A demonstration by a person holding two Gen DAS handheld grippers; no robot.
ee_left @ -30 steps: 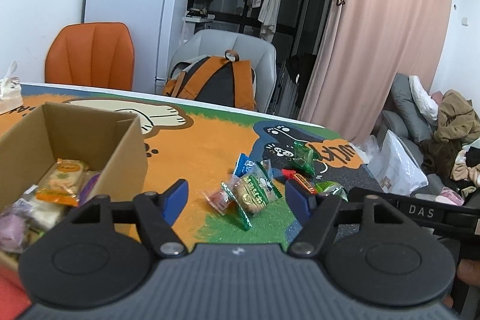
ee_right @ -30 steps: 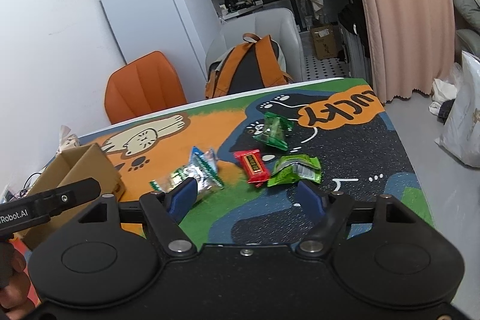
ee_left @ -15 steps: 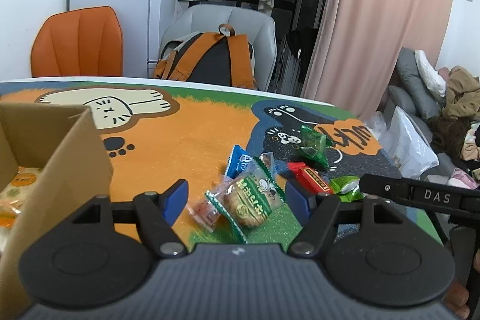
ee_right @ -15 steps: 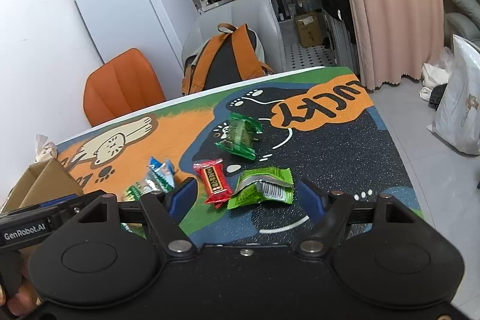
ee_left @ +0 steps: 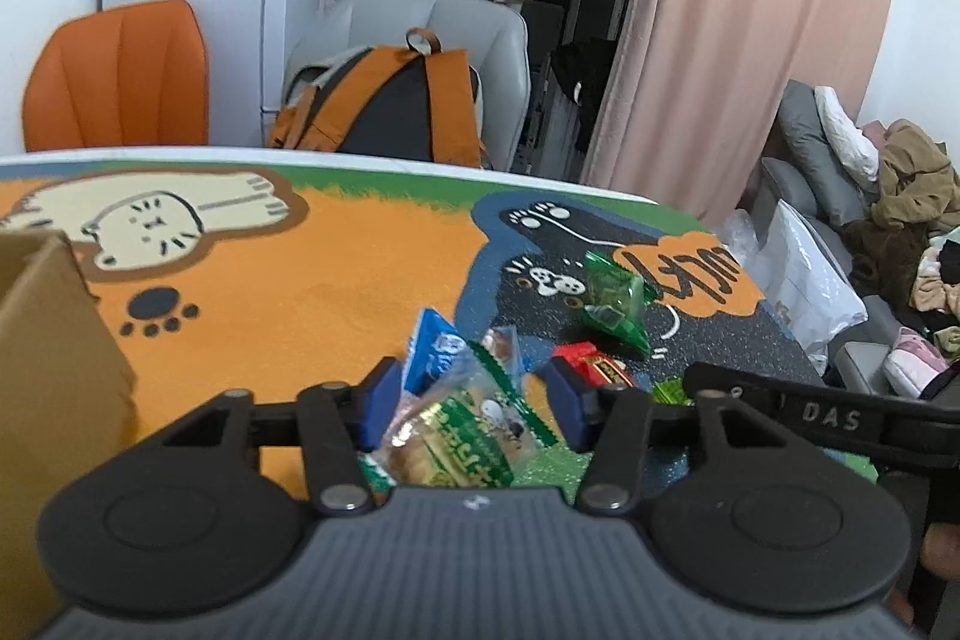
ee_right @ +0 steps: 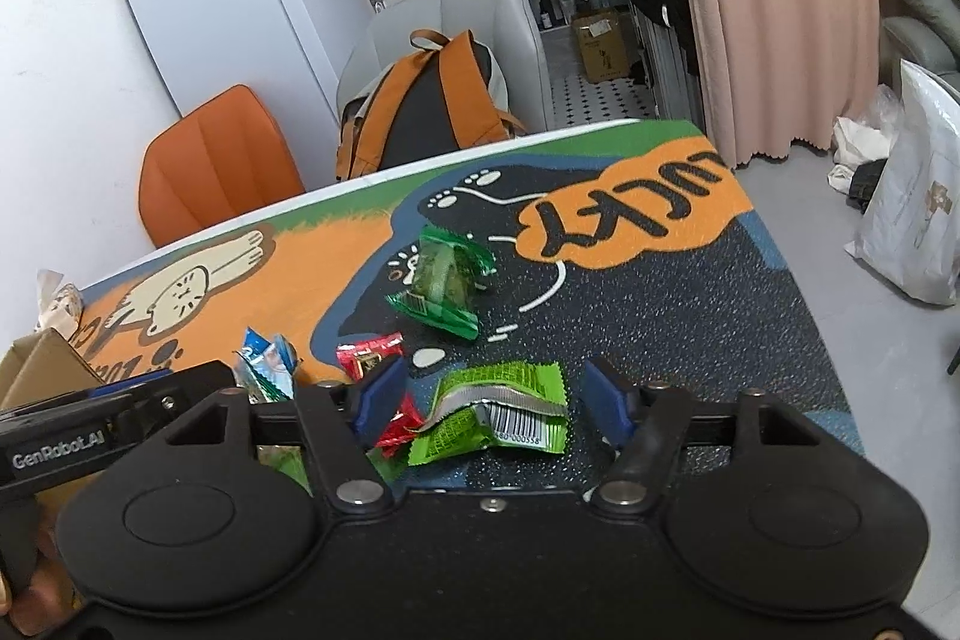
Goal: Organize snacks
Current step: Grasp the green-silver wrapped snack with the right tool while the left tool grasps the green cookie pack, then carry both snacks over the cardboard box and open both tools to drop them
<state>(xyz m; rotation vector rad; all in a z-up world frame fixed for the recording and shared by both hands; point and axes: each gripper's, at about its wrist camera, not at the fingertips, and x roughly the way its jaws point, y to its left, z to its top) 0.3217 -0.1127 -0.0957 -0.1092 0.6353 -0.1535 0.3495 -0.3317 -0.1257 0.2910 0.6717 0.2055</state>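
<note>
Nearest to us, our left gripper (ee_left: 471, 400) hangs low over the table (ee_left: 288, 292), its blue fingers (ee_left: 378, 397) about half apart and closing around a clear-and-green wrapped cookie packet (ee_left: 462, 430); the packet sits between them, but we cannot tell that the pads press on it yet. A blue packet (ee_left: 435, 355) lies just behind the cookie, close to the left finger. Our right gripper (ee_right: 489, 403) is likewise closing, its fingers (ee_right: 606, 403) roughly half apart on either side of a light green snack packet (ee_right: 498, 415) lying barcode-up on the dark part of the mat; a gap shows between the right finger and the packet's edge, so nothing is gripped there. A red candy packet (ee_right: 366, 358) lies partly under our right gripper's left finger, touching the light green one's near corner. To the left, the corner of a cardboard box (ee_left: 54, 340) stands on the orange part of the mat. Farther out, a dark green wrapped snack (ee_right: 444, 283) rests alone on the black cat drawing, well apart from both grippers. Beyond the table's far edge stand an orange chair (ee_left: 120, 76) and a grey chair carrying an orange backpack (ee_left: 390, 100), with a pink curtain (ee_left: 750, 40) to the right.
</note>
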